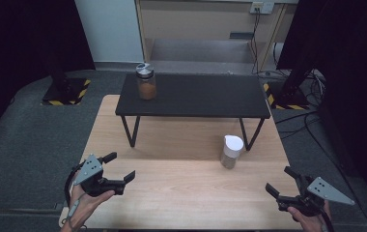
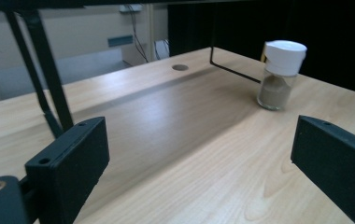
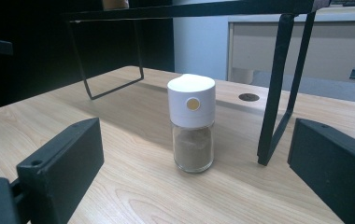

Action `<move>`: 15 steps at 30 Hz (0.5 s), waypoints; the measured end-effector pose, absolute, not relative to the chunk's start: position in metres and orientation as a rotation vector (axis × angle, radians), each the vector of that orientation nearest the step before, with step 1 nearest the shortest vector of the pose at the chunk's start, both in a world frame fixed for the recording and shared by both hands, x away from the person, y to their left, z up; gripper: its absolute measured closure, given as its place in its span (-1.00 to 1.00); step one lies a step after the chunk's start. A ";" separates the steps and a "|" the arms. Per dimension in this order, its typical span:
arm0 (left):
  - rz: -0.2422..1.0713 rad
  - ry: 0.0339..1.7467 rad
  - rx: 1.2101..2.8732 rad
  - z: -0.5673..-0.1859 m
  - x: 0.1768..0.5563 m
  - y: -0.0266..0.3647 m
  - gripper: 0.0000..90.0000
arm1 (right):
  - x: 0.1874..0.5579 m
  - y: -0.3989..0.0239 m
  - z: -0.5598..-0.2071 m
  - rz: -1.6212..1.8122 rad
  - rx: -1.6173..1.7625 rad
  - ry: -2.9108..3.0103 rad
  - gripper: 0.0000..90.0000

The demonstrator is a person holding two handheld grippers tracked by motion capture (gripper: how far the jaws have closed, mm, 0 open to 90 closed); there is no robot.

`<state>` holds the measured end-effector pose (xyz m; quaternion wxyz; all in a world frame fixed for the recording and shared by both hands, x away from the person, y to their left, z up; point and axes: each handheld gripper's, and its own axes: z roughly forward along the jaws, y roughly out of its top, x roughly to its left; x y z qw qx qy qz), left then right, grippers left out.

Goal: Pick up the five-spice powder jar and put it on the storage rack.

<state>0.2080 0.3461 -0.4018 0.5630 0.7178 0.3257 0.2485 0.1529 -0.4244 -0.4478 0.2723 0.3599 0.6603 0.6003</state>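
1. While both hands sit at the near edge of the wooden table (image 1: 181,193), the left gripper (image 1: 122,168) is at the near-left corner, jaws spread apart, nothing between them.
2. Right gripper (image 1: 281,181) is at the near-right corner, jaws also apart and empty, angled toward the table middle.
3. White-capped glass shaker (image 1: 231,151) stands upright on the table, right of centre, just beside the right front leg of the black shelf (image 1: 196,94). Brown powder fills its lower part.
4. Right gripper view: shaker (image 3: 192,122) sits ahead, framed between the jaws but well apart from them; a round yellowish dot shows on the cap.
5. Left gripper view: shaker (image 2: 280,74) is off to the far right, well apart from the jaws.
6. Glass jar (image 1: 146,81) with grey lid and orange-brown contents stands upright on the shelf's left end.
7. Shelf stands across the table's far half on thin black wire legs.
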 end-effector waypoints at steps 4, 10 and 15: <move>0.614 0.782 1.646 -0.404 0.203 0.351 -0.97 | 0.153 -0.424 -0.448 1.615 0.969 1.775 -0.91; 0.629 0.794 1.620 -0.407 0.200 0.355 -0.98 | 0.153 -0.425 -0.448 1.615 0.972 1.774 -0.91; 0.630 0.788 1.620 -0.407 0.199 0.355 -0.98 | 0.151 -0.426 -0.449 1.619 0.973 1.767 -0.91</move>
